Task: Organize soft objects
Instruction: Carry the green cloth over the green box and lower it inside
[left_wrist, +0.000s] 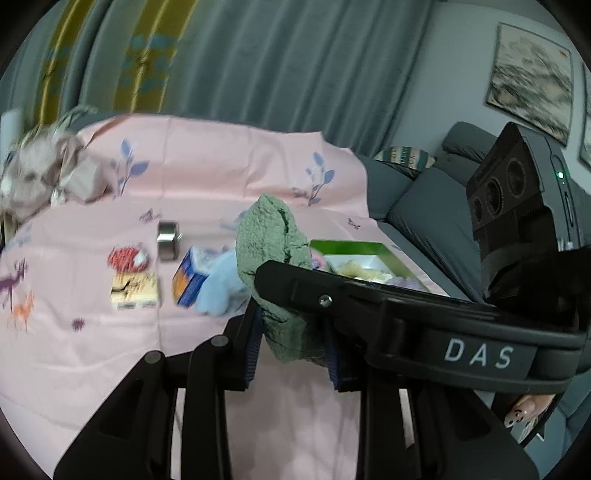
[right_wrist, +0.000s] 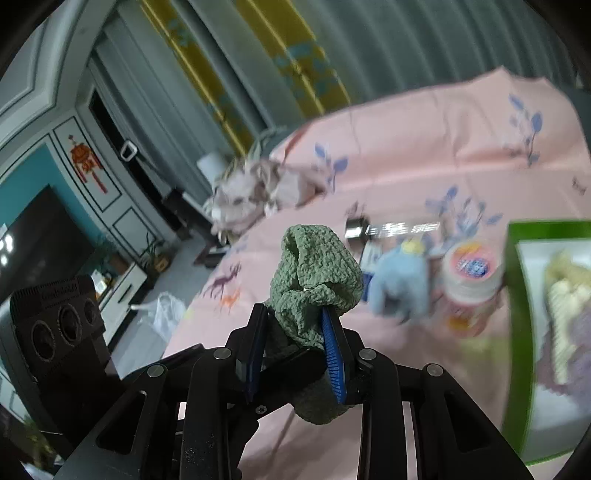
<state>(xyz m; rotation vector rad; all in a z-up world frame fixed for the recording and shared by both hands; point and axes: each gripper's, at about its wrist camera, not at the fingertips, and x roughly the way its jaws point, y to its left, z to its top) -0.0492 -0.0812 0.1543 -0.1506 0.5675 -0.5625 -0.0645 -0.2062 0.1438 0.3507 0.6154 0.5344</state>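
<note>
A green fuzzy cloth (left_wrist: 280, 258) hangs between my left gripper's (left_wrist: 291, 332) blue-padded fingers, above the pink sheet (left_wrist: 110, 350). My right gripper crosses in front of it from the right, its jaws hidden in this view. In the right wrist view the same green cloth (right_wrist: 314, 280) is pinched between my right gripper's (right_wrist: 295, 332) blue pads; both grippers hold it. A light blue plush toy (left_wrist: 218, 288) lies on the sheet, also in the right wrist view (right_wrist: 399, 284). A green-rimmed box (left_wrist: 369, 249) holds pale soft items; it shows at right in the right wrist view (right_wrist: 517, 332).
On the sheet lie a blue-orange carton (left_wrist: 190, 280), a cream packet (left_wrist: 135, 291), a red item (left_wrist: 127, 258), a metal tin (left_wrist: 168, 240) and a pink-lidded jar (right_wrist: 469, 273). Crumpled fabric (left_wrist: 44, 173) sits at back left. A grey sofa (left_wrist: 424, 199) is to the right.
</note>
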